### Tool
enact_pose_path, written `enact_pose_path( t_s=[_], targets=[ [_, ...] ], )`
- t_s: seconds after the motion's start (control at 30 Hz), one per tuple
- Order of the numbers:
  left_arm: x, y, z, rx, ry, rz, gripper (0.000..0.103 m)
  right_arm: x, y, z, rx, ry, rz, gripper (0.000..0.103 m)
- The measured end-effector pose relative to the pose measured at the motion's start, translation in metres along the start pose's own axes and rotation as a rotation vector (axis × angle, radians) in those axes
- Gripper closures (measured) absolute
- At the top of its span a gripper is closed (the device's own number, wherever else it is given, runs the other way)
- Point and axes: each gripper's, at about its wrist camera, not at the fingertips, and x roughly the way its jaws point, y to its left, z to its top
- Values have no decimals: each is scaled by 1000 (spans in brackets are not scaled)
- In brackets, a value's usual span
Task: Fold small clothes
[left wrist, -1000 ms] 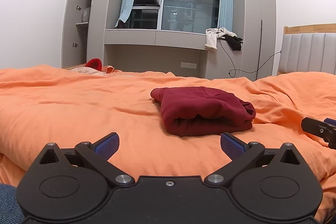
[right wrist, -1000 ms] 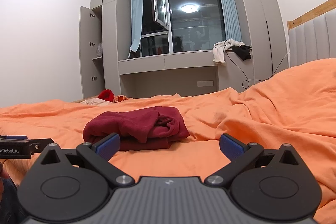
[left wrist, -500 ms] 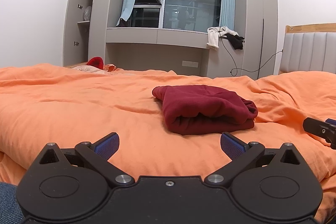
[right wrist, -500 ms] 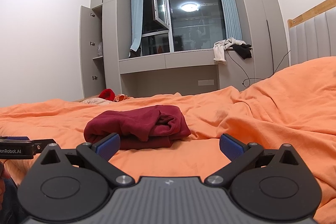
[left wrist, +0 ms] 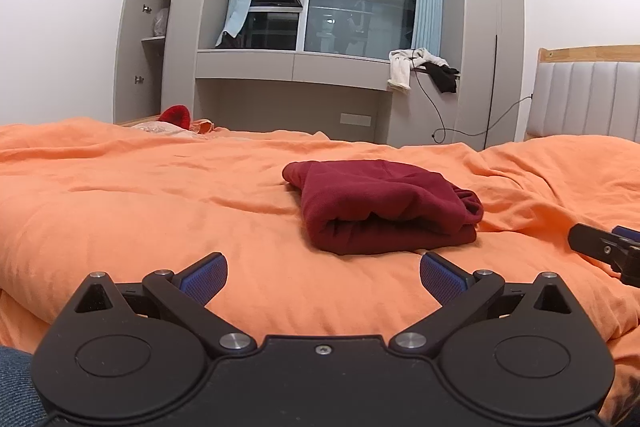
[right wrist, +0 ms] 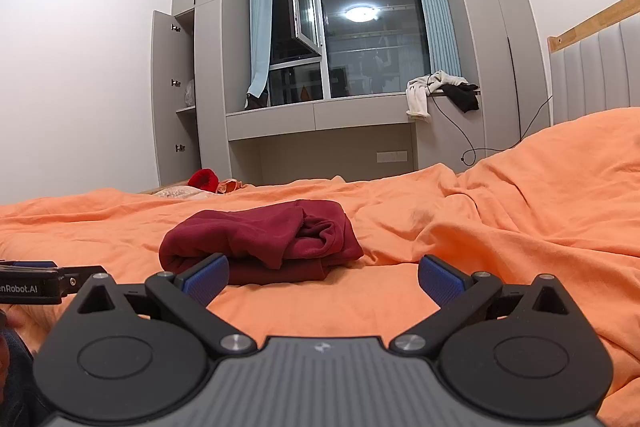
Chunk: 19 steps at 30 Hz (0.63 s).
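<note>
1. Grippers first: left gripper [left wrist: 323,273] and right gripper [right wrist: 323,274] both spread wide, gripping nothing, low over the orange duvet [left wrist: 120,195].
2. Maroon garment [left wrist: 384,207] sits folded mid-bed, apparently done.
3. Right view alone exposes its bunched side [right wrist: 320,231]; left shows the rolled fold.

Rumpled orange duvet [left wrist: 160,195] lies open between the wide-spread left tool [left wrist: 323,277] and the folded maroon garment [left wrist: 384,207], the only obstacle mid-bed. The right tool [right wrist: 323,277], also spread wide, faces bare bedding on its right, where the duvet rises in a ridge [right wrist: 540,179].
</note>
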Motion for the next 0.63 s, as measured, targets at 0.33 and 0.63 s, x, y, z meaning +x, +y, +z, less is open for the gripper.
enact_pose_path(
  t_s=[0.33,0.63],
  targets=[
    [0,-3,-1,3,13,-5,1,1,-1,-1,-2,-2,-1,0],
    [2,-2,-1,2,20,-3,1,0,-1,-1,-6,-5,-1,0]
  ],
)
